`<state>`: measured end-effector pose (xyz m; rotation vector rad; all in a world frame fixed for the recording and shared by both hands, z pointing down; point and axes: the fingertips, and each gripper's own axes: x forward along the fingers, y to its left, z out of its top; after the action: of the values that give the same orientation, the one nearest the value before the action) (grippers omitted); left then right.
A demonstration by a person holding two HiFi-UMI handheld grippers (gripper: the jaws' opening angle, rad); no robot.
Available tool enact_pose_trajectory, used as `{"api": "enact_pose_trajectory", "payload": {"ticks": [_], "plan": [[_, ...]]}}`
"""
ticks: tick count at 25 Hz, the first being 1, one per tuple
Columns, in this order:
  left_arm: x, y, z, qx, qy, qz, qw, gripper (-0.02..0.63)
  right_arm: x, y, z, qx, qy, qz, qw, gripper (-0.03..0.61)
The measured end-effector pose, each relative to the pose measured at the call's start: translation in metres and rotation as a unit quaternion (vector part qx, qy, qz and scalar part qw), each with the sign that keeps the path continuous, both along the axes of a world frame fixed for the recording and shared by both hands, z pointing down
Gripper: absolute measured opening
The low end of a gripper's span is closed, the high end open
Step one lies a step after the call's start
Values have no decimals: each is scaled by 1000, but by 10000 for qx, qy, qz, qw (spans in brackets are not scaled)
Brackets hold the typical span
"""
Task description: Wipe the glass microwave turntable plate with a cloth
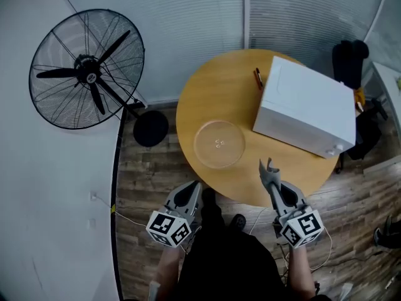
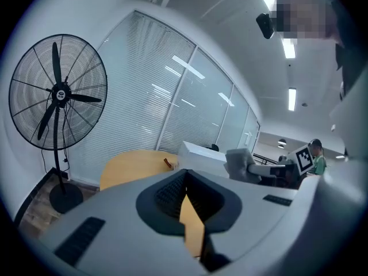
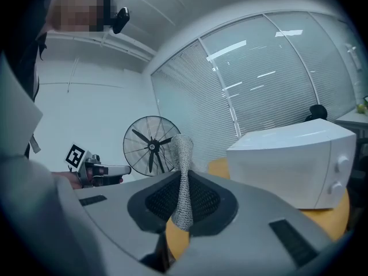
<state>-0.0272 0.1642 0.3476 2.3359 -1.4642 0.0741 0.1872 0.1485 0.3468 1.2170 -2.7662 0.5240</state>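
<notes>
Head view: pedestal fan [image 1: 88, 68] on the floor, well left of the glass turntable plate [image 1: 219, 144], not involved. Left tool [image 1: 191, 190] is held low, near side of the plate and slightly left, off the round desk [image 1: 238, 86] edge. Left gripper view shows its jaws closed together with nothing between them, so it looks parked, possibly free to steady the plate. The plate lies flat on the desk's near-left part, out of the oven and fully exposed, bare desk all round, easy to reach from above. Right tool [image 1: 270, 175] sits just right of the plate, over the desk's near edge, jaws clamped on a grey mesh cloth [image 1: 268, 167]. Right gripper view shows the cloth pinched mid-fold, a strip sticking up past the tips. Cloth is not touching the plate, so wiping hasn't begun. White microwave [image 1: 307, 105] is right of and beyond the plate, and a small brown pen-like item [image 1: 257, 78] lies beyond the plate, beside the microwave.
</notes>
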Motion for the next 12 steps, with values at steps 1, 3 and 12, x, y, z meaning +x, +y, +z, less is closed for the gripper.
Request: {"api": "enact_pose_trajectory", "payload": {"ticks": [1, 3, 12], "plan": [[-5, -5, 1, -5, 2, 13, 10000, -6, -5, -5, 0, -14, 30, 25, 10000, 35], [-17, -19, 2, -12, 4, 17, 10000, -6, -17, -18, -1, -40, 82, 56, 9999, 35], [-73, -91, 23, -254, 0, 165, 9995, -5, -79, -75, -3, -50, 299, 118, 9995, 38]]}}
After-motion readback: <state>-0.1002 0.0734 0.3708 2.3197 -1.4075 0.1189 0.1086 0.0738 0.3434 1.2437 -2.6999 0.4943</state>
